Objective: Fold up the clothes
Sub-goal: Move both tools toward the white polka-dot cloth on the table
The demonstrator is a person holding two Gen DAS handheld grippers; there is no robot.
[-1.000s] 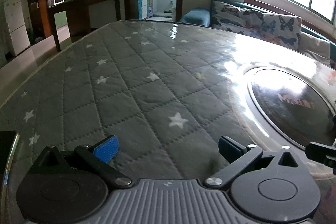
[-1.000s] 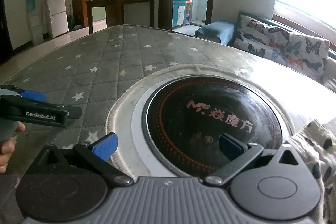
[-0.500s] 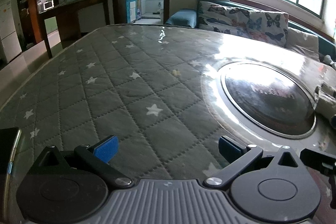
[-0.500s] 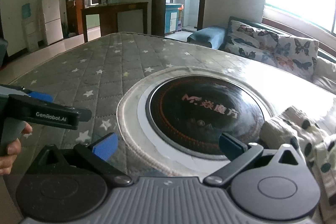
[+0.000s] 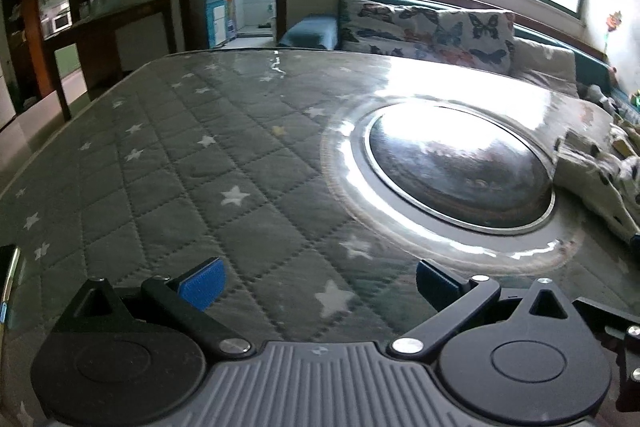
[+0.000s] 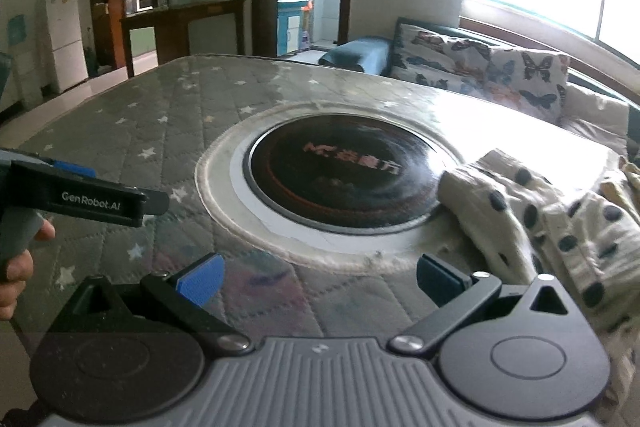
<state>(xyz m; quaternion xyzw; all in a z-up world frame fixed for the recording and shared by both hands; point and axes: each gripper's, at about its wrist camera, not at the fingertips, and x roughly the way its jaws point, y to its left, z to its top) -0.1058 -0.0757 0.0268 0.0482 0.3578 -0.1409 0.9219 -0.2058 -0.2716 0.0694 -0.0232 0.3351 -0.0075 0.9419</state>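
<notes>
Left gripper [image 5: 320,277]: fingers spread wide with nothing between them, hovering above the quilted grey star cover [image 5: 192,163] toward the near edge of the tabletop. Empty and aimed across the surface, it looks ready for a grab, not committed to one.

Right gripper [image 6: 320,277]: also splayed apart and empty, low over the near edge. The spotted garment [image 6: 532,211] lies just off its right finger, so this one looks best placed to make the first pick.

Garment: cream cloth with dark dots, bunched in a loose heap at the right side of the tabletop, one rolled fold touching the rim of the round hob. In the left view it shows as a crumpled mass [image 5: 592,167] beyond the far right of the disc. Nothing is folded yet, by my reading; it wants dragging out flat first.

Hob: a dark glass disc [image 6: 344,171] set into the middle of the tabletop, ringed by a pale cut-out in the cover. The open quilted area to its left looks like the sensible folding ground.

Left hand: seen from the right camera, bare fingers [image 6: 16,263] wrap the grey handle of the other tool at the left edge.

Writing: "GenRobot.AI" in white on that tool's black bar [image 6: 92,197]. On the disc, reddish lettering [image 6: 352,157], a logo followed by Chinese characters, too smeared to read.

Risk: the glossy glass glares hard under the window, and a garment end could snag on the raised rim.
</notes>
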